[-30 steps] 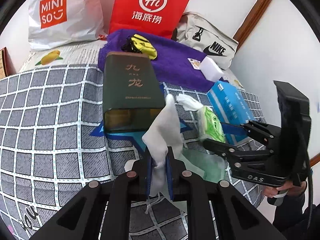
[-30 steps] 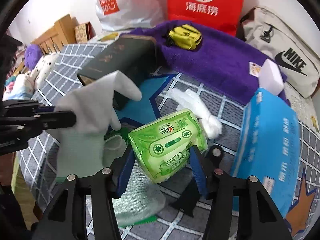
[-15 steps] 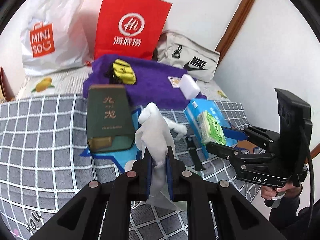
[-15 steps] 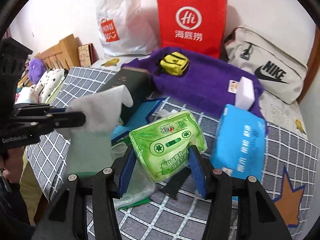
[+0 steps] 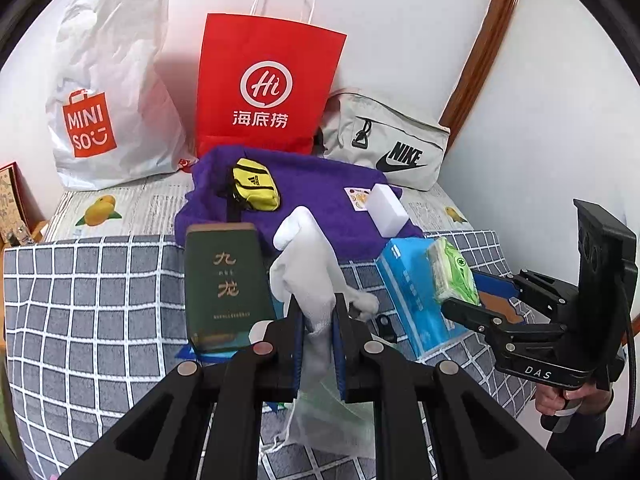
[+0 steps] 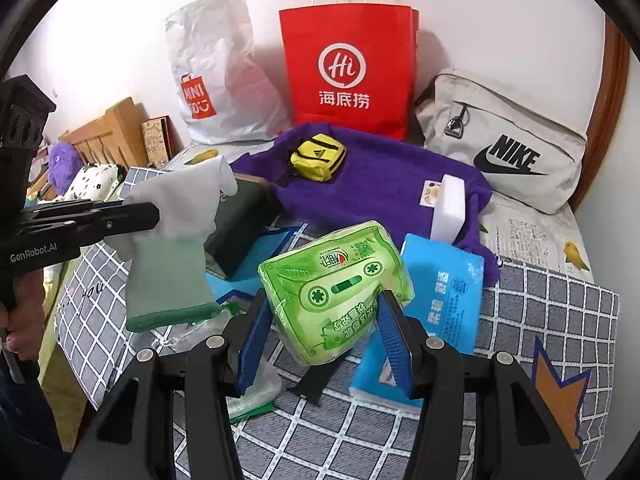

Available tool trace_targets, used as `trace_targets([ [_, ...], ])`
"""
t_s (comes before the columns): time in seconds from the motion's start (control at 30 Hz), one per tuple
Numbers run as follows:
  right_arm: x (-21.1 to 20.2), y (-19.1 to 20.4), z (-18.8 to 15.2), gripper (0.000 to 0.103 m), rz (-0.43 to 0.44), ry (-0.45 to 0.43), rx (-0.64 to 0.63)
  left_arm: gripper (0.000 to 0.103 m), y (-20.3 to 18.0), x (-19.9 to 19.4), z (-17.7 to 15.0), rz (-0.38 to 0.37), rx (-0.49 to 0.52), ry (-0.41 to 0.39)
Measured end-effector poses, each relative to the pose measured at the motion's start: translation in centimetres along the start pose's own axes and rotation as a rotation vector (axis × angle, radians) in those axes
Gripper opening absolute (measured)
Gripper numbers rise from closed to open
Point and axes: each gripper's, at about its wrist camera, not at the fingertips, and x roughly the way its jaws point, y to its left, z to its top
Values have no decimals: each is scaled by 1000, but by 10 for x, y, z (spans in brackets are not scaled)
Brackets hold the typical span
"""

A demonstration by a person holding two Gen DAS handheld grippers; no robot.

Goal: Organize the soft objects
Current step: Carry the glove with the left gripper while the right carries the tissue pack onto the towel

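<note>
Left wrist view, left gripper (image 5: pixel 316 332) jaws pinching white glove (image 5: pixel 308 264), right gripper (image 6: pixel 324 332) jaws pinching green tissue pack (image 6: pixel 336 284), blue box (image 6: pixel 436 300) behind.

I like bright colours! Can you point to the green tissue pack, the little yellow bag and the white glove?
green tissue pack (image 6: pixel 340 288), right wrist view, cassette picture on its front
little yellow bag (image 5: pixel 256 190), left wrist view, its front panel
white glove (image 5: pixel 310 264), left wrist view, its palm

My left gripper (image 5: pixel 316 344): matte black linkage arms, silver pivot screws, blue pads, "GenRobot.AI" lettering. My right gripper (image 6: pixel 324 340): same build, "DAS" marking, black cable trailing. Bare skin on both hands, dark sleeves.
</note>
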Motion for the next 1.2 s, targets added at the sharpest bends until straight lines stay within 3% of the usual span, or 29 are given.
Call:
trace_targets([
  [0.27, 8, -8, 17, 53, -3, 0, 2, 13, -1, 6, 19, -27, 0, -5],
  [1.2, 51, -57, 63, 53, -15, -21, 93, 13, 8, 61, 67, -5, 18, 37],
])
